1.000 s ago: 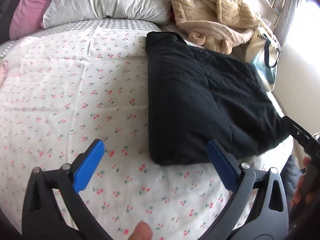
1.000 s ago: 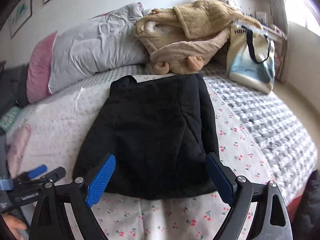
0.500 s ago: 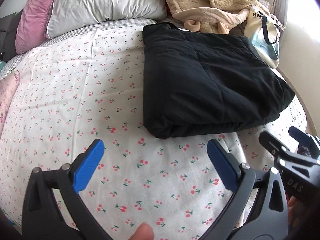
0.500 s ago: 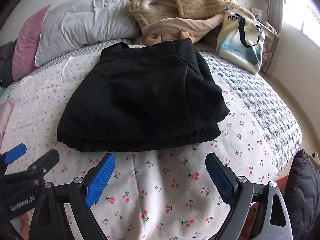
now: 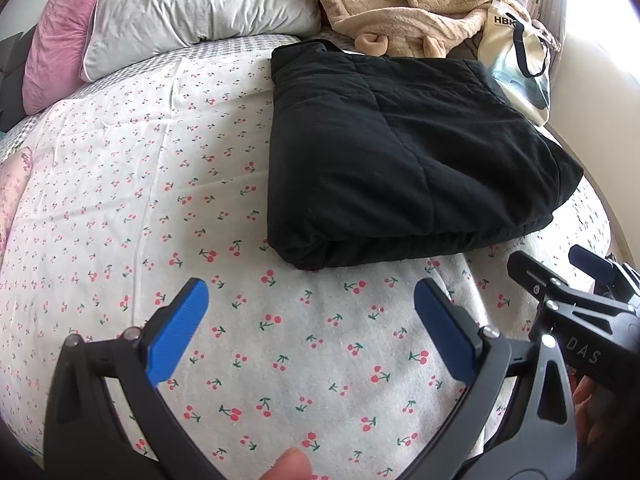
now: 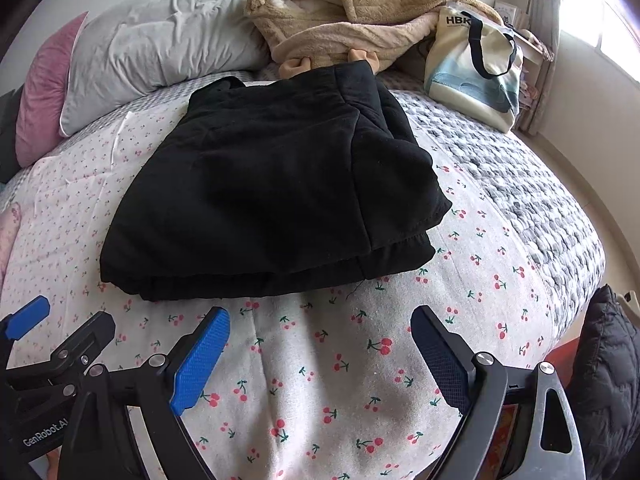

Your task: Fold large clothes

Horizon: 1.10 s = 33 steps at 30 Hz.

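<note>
The black garment (image 5: 404,160) lies folded into a thick rectangle on the cherry-print bedsheet (image 5: 120,200), below the beige robe (image 6: 360,12). The left hand-held gripper (image 5: 312,320) and right hand-held gripper (image 6: 320,352) hover just short of its near edge, jaws spread wide, holding nothing.

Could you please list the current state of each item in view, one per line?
black garment: folded into a compact stack, lying flat on the cherry-print sheet.
left gripper: open, empty, short of the garment's near edge.
right gripper: open, empty, short of the garment.
tan fleece robe: crumpled, unfolded.
tote bag: upright.
grey pillow: leaning against the pink pillow.
</note>
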Each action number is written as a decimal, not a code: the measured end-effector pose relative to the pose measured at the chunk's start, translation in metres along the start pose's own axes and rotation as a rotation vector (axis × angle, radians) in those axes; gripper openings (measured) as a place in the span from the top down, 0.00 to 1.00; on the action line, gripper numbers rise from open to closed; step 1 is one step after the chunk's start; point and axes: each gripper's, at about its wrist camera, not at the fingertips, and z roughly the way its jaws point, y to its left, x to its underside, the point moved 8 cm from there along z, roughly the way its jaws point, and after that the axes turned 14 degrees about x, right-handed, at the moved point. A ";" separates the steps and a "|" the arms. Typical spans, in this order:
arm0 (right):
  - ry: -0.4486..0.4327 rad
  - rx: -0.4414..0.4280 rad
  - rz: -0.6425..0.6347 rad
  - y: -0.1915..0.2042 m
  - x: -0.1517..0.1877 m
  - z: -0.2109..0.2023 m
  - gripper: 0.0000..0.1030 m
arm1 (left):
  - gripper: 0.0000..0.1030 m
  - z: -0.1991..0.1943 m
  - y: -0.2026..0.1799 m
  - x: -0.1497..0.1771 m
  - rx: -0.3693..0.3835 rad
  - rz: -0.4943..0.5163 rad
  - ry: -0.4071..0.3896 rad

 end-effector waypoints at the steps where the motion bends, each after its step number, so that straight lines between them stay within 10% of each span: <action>1: 0.002 -0.002 0.000 0.000 0.000 0.000 0.10 | 0.01 0.000 0.000 0.000 0.001 0.000 0.001; 33: 0.003 -0.008 -0.003 0.001 0.002 -0.001 0.10 | 0.01 0.009 0.000 0.006 0.001 -0.008 0.036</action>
